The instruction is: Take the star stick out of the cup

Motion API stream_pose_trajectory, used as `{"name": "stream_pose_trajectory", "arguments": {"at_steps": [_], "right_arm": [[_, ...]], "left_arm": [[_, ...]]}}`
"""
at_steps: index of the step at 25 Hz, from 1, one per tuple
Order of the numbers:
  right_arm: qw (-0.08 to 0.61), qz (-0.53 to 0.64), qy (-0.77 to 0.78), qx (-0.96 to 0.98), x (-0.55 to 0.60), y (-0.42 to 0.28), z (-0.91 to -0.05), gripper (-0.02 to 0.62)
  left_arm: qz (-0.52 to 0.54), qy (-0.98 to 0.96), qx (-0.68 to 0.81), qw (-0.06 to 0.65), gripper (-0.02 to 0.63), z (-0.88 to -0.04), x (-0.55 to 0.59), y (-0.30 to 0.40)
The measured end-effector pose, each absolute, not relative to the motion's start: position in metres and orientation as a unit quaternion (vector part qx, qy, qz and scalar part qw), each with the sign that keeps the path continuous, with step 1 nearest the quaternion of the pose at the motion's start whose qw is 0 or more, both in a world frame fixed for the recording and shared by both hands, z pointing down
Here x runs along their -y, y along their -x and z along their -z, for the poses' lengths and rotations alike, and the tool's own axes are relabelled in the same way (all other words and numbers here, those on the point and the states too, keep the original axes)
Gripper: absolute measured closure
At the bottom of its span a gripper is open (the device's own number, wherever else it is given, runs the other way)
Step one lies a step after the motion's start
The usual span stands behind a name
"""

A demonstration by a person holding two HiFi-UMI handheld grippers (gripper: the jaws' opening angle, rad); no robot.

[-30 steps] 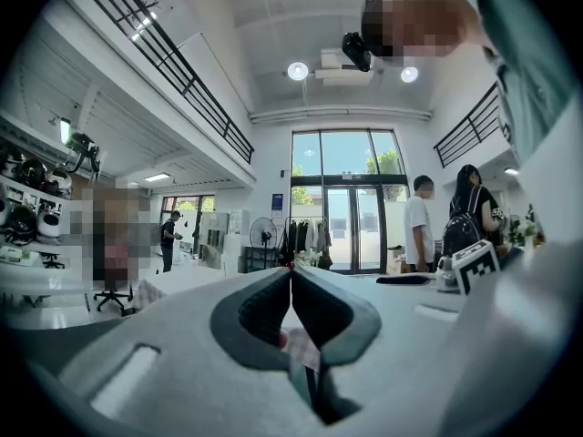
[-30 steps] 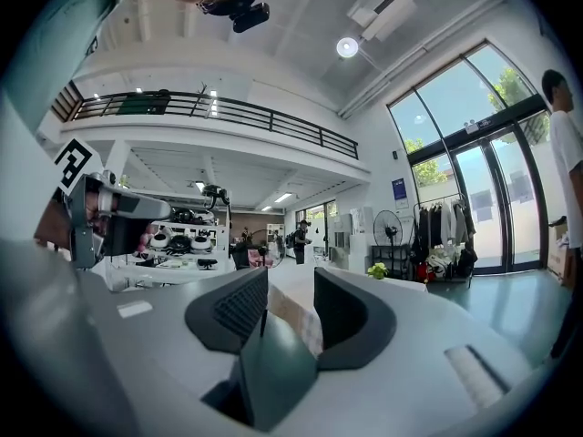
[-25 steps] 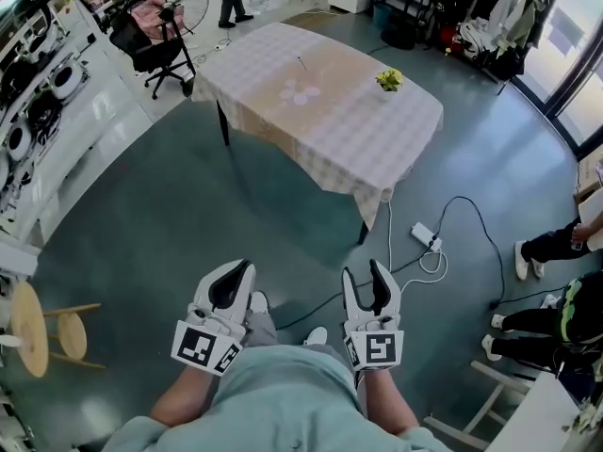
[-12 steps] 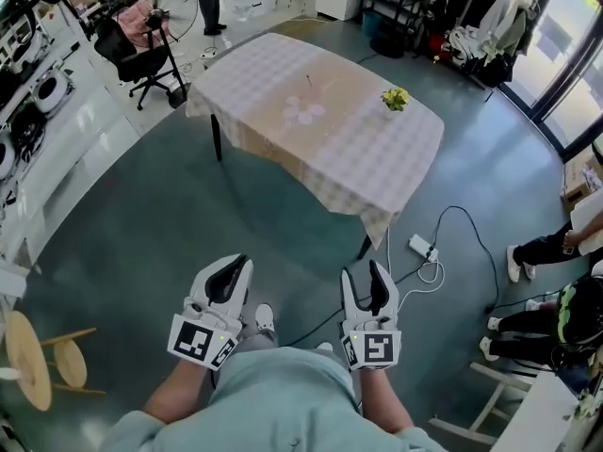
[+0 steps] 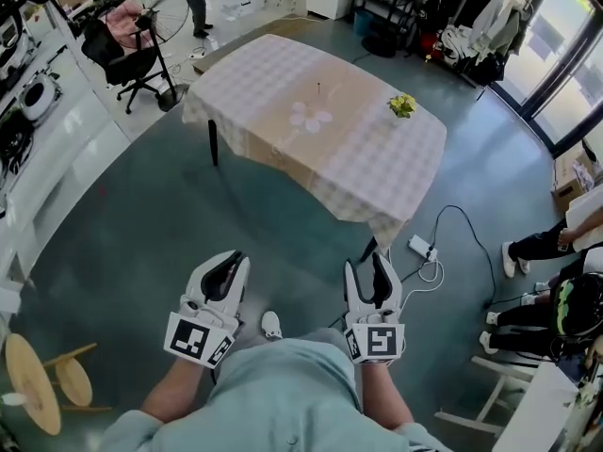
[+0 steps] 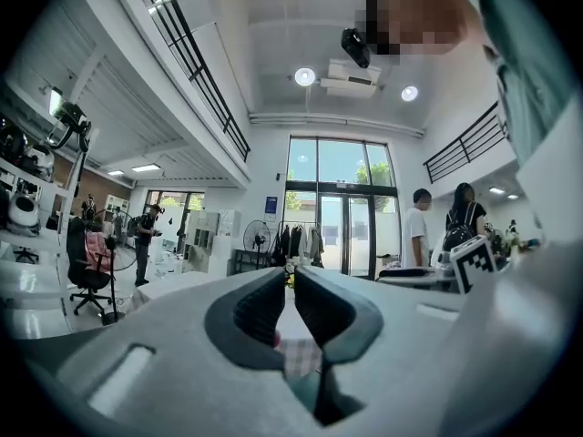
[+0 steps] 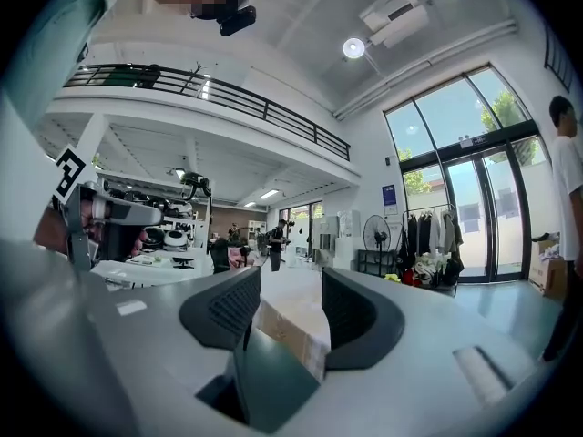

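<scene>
Fingers (image 6: 260,312): left gripper (image 5: 229,262) pinched closed, right gripper (image 5: 366,266) moderately apart, both empty. Star stick (image 5: 318,88) upright on worktop (image 5: 377,158), far ahead of fingers; cup too small to resolve. Approach step. Next: walk up, align on stick.

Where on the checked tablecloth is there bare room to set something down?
Bare: the near end of the checked-cloth table, below the small yellow-green plant, and the far-left corner. Crowded: the middle, where pale round pieces cluster beside a thin dark stick.
</scene>
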State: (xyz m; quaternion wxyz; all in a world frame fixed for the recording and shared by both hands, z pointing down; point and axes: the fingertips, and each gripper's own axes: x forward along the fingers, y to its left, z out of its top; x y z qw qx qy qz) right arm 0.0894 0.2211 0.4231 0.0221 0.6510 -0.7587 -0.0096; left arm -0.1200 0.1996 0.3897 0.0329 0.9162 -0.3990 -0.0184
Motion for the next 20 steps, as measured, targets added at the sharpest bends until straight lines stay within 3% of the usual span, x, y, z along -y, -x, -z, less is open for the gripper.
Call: {"name": "stream_pose_trajectory", "arguments": {"at_steps": [20], "right_arm": [[0.041, -0.004, -0.668, 0.743, -0.165, -0.064, -0.437, 0.405]], "left_arm": [[0.017, -0.92, 0.389, 0.051, 0.575, -0.401, -0.13, 0.151]]}}
